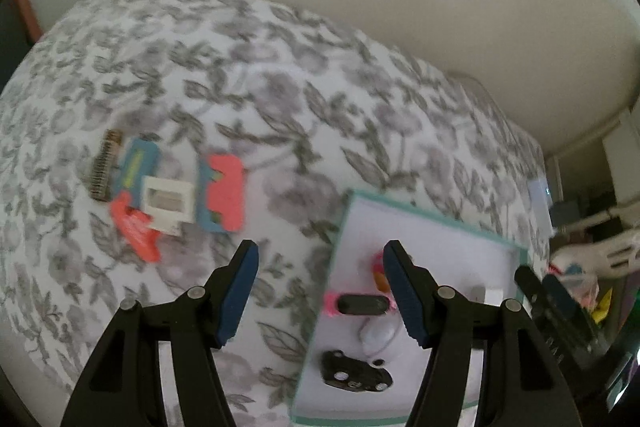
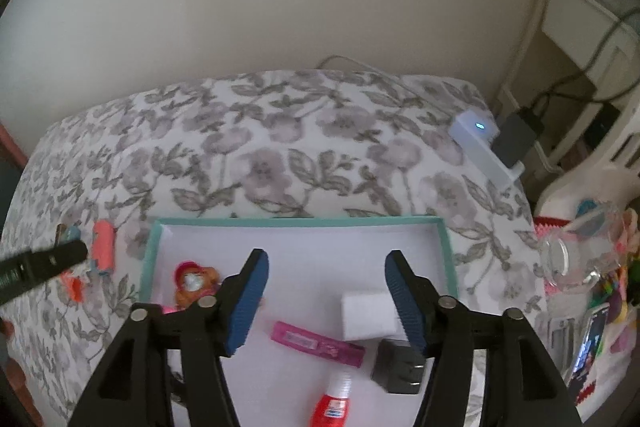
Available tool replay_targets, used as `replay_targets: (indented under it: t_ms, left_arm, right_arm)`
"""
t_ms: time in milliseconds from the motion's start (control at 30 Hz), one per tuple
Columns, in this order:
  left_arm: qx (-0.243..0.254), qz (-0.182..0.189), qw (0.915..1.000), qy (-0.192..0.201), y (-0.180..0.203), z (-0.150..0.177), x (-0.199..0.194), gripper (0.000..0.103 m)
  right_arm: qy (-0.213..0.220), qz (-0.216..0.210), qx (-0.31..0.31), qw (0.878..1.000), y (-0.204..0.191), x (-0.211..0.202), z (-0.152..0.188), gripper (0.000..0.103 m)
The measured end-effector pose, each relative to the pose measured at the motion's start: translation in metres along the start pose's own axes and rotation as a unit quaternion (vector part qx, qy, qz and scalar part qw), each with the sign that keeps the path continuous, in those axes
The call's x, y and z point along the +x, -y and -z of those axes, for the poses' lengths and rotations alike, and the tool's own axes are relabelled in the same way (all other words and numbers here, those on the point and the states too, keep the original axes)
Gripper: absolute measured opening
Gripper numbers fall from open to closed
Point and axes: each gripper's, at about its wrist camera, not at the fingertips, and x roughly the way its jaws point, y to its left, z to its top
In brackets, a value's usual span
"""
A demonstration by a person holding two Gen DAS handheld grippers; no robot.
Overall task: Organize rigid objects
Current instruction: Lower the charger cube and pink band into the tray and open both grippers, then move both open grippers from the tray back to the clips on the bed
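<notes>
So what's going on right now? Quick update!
Both grippers, left and right, open and empty. Teal tray part filled; small cards wait on the floral cloth. Nothing blocking.

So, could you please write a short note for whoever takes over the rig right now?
Left gripper: open, empty, above the tray's left edge.
Right gripper: open, empty, over the tray.
Done: toy figure, pink bar, white block, black plug and red bottle lie in the tray.
Left: the red and blue pieces on the floral cloth.
</notes>
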Motion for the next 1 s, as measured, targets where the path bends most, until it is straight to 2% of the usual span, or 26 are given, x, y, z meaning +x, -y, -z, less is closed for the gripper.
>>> replay_targets:
  t_ms: [67, 167, 267, 400, 433, 500, 567, 733, 1000]
  left_arm:
    - [-0.009, -0.011, 0.9998, 0.014, -0.01, -0.004, -0.007, 0.071]
    - [-0.022, -0.027, 0.999, 0.029, -0.023, -0.009, -0.012, 0.082]
    - [-0.032, -0.045, 0.9977, 0.039, -0.037, -0.013, -0.014, 0.083]
    - [-0.046, -0.062, 0.9961, 0.044, -0.055, -0.016, -0.014, 0.084]
    - [-0.052, -0.068, 0.9953, 0.045, -0.063, -0.017, -0.014, 0.09]
    - [-0.062, -0.075, 0.9942, 0.047, -0.074, -0.016, -0.017, 0.096]
    - [-0.075, -0.081, 0.9925, 0.052, -0.089, -0.017, -0.022, 0.096]
    - [-0.098, -0.11, 0.9862, 0.075, -0.125, -0.019, -0.039, 0.096]
    - [-0.143, -0.121, 0.9782, 0.09, -0.176, -0.019, -0.053, 0.102]
  right_arm:
    - [0.0, -0.007, -0.012, 1.0, -0.012, 0.0, 0.001, 0.066]
    - [0.003, -0.024, -0.027, 0.999, -0.032, 0.0, 0.003, 0.066]
    - [0.005, -0.053, -0.035, 0.998, -0.054, -0.002, 0.005, 0.072]
    - [0.011, -0.077, -0.05, 0.996, -0.081, -0.005, 0.008, 0.073]
    - [0.014, -0.081, -0.055, 0.995, -0.088, -0.006, 0.009, 0.074]
    - [0.017, -0.085, -0.061, 0.994, -0.1, -0.007, 0.011, 0.079]
    - [0.017, -0.092, -0.065, 0.993, -0.11, -0.006, 0.013, 0.084]
    - [0.009, -0.105, -0.073, 0.992, -0.131, -0.002, 0.019, 0.084]
    - [0.008, -0.112, -0.084, 0.99, -0.157, 0.0, 0.024, 0.087]
